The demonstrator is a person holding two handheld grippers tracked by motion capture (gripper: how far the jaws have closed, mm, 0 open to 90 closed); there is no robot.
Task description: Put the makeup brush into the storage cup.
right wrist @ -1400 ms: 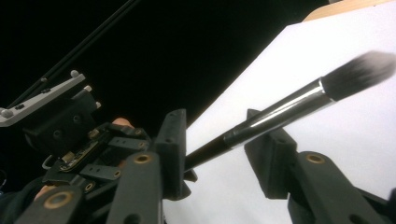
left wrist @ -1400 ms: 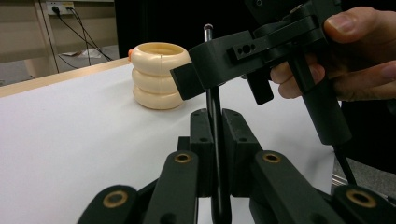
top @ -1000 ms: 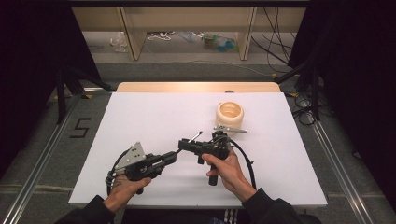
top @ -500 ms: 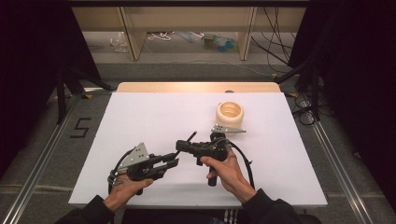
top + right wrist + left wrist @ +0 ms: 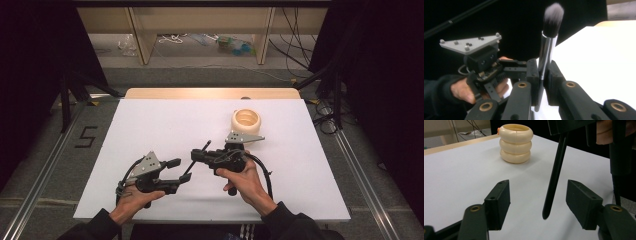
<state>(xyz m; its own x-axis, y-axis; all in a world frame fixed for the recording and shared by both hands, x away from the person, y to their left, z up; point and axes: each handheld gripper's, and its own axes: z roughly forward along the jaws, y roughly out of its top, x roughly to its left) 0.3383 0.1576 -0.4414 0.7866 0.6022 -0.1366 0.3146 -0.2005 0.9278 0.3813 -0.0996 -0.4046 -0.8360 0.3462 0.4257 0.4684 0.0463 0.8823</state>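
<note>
A makeup brush (image 5: 546,56) with grey bristles, a silver ferrule and a black handle (image 5: 554,173) stands tilted above the white table (image 5: 150,125). My right gripper (image 5: 541,72) is shut on it at the ferrule, bristles up; in the high view that gripper (image 5: 198,156) points left. My left gripper (image 5: 540,195) is open, and the handle's lower end hangs between its jaws without touching them. In the high view the left gripper (image 5: 179,174) sits at the front left, just below the brush (image 5: 196,161). A cream ribbed ring-shaped holder (image 5: 246,121) stands behind the right hand.
The cream holder (image 5: 516,143) stands upright beyond the left jaws. A wooden strip (image 5: 210,93) borders the table's far edge, with shelves and cables on the floor behind it. Black curtains hang on both sides. Cables trail from both grippers.
The right gripper has tipped the brush more upright, so its handle end has swung down between the left gripper's jaws. The left gripper has shifted only slightly.
</note>
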